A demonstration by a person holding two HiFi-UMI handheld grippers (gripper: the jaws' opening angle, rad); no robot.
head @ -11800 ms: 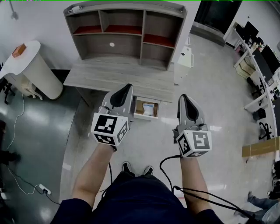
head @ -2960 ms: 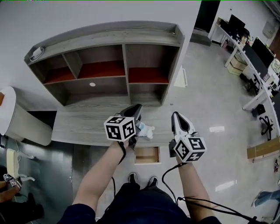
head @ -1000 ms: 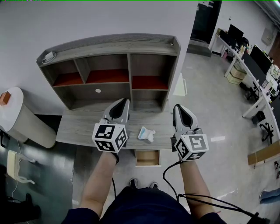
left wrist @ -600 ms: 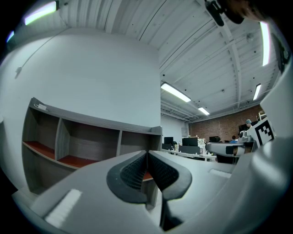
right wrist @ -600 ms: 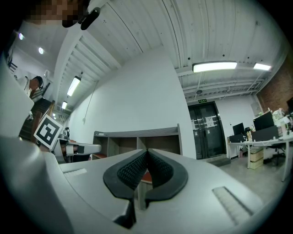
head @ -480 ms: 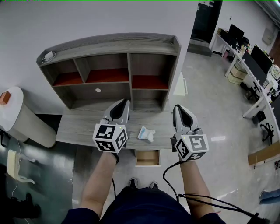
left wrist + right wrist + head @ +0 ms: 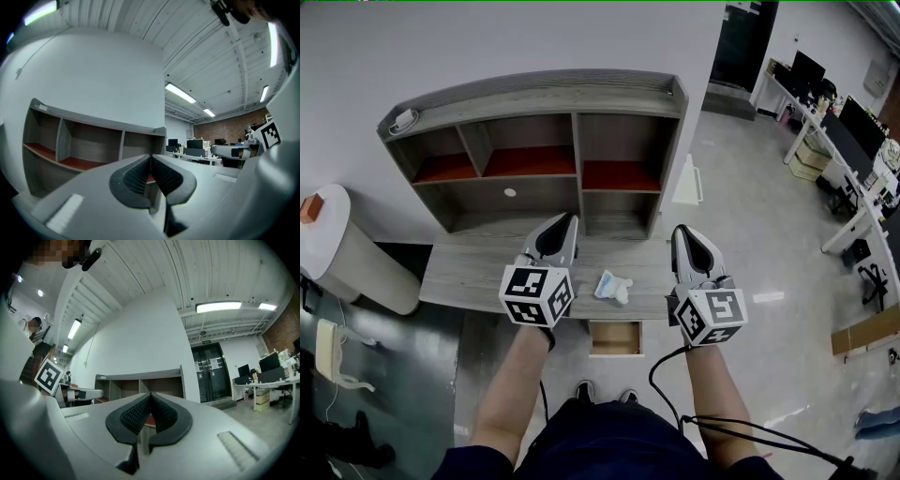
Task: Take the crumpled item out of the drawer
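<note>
Crumpled item [image 7: 613,286] has left the drawer [image 7: 616,339], now lying on the desk [image 7: 478,272]; left tool [image 7: 564,219] and right tool [image 7: 683,231] pressed together.

Bright ceiling strip lights [image 7: 218,307] glare; edges bend.

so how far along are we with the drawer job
Done: the crumpled item lies on the desk, out of the open drawer, which looks empty. In hand: nothing; left gripper and right gripper are shut, empty. Left: perhaps only shutting the drawer.
</note>
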